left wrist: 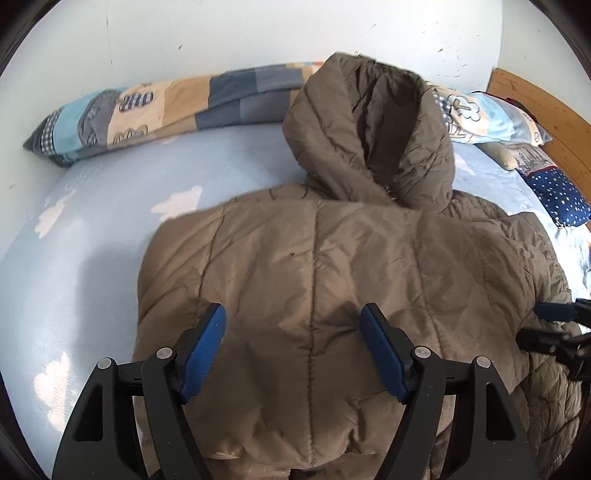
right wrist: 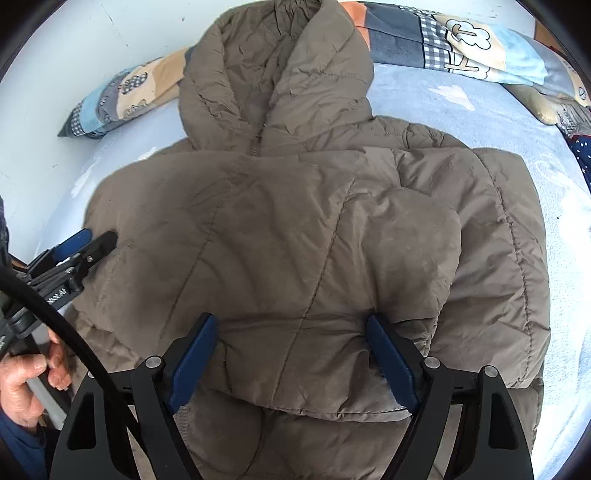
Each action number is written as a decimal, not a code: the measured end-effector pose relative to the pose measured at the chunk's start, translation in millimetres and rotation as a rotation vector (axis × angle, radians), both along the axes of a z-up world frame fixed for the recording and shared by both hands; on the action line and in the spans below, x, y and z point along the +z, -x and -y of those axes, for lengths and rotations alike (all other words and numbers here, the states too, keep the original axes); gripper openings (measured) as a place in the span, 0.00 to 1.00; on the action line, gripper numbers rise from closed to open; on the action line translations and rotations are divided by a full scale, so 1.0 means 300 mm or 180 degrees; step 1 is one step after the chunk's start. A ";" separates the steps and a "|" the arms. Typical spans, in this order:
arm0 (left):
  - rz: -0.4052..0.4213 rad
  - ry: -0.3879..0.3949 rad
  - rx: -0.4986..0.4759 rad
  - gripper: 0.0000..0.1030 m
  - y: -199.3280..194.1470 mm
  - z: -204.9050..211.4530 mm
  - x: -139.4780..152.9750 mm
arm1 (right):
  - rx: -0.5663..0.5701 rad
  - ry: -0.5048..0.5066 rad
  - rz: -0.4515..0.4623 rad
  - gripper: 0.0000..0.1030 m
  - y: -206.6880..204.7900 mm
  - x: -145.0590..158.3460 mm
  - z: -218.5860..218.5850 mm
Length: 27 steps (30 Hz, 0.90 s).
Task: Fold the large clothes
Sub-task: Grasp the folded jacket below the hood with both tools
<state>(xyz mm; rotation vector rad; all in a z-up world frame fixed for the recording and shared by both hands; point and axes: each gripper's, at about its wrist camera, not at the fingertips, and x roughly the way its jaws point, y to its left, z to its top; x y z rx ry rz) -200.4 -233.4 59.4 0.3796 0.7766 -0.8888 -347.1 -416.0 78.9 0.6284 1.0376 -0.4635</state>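
Lying: jacket (left wrist: pixel 314 288) spread back-up on the bed (left wrist: pixel 92 229), sides folded in over its back, a folded sleeve panel on its right half seen from the right wrist.
Hood: hood (left wrist: pixel 369 140) at the jacket's far end, propped against the quilt (left wrist: pixel 166 107) that runs along the wall (left wrist: pixel 221 33).
Left hand-held gripper: left hand-held gripper (left wrist: pixel 293 317) released, blue pads (left wrist: pixel 203 350) wide apart over the jacket's near hem; nothing pinched between them. From the right wrist it shows at the jacket's left edge (right wrist: pixel 88 243).
Right hand-held gripper: right hand-held gripper (right wrist: pixel 291 328) released too, pads spread above the near edge of the folded panel, the fabric bulging between but not clamped. In the left view only its tip shows at the jacket's right edge (left wrist: pixel 557 314).
Hand: hand (right wrist: pixel 26 380) gripping the left tool's handle, beside the jacket's near left corner.
Pillows: pillows (left wrist: pixel 546 177) beyond the jacket's right shoulder, by the wooden headboard (left wrist: pixel 535 107).
Sheet: pale blue with white clouds, bare on both sides of the jacket.
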 end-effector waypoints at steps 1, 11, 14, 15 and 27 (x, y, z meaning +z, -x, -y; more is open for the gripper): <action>0.0048 0.0039 -0.0020 0.72 0.008 -0.002 0.014 | -0.0014 -0.0007 0.0041 0.83 0.005 0.013 0.002; 0.0217 0.0220 -0.0071 0.73 0.041 -0.016 0.069 | -0.0196 -0.0081 0.0453 0.75 0.068 0.101 0.035; 0.0276 0.0159 -0.0076 0.73 0.053 -0.016 0.058 | -0.0193 -0.0070 0.0406 0.71 0.056 0.089 0.032; 0.0307 0.0151 -0.0071 0.73 0.056 -0.015 0.056 | -0.0195 -0.0059 0.0398 0.71 0.053 0.087 0.030; 0.0353 0.0089 -0.0075 0.73 0.047 -0.020 0.059 | -0.0304 0.0063 0.0408 0.71 0.069 0.089 0.048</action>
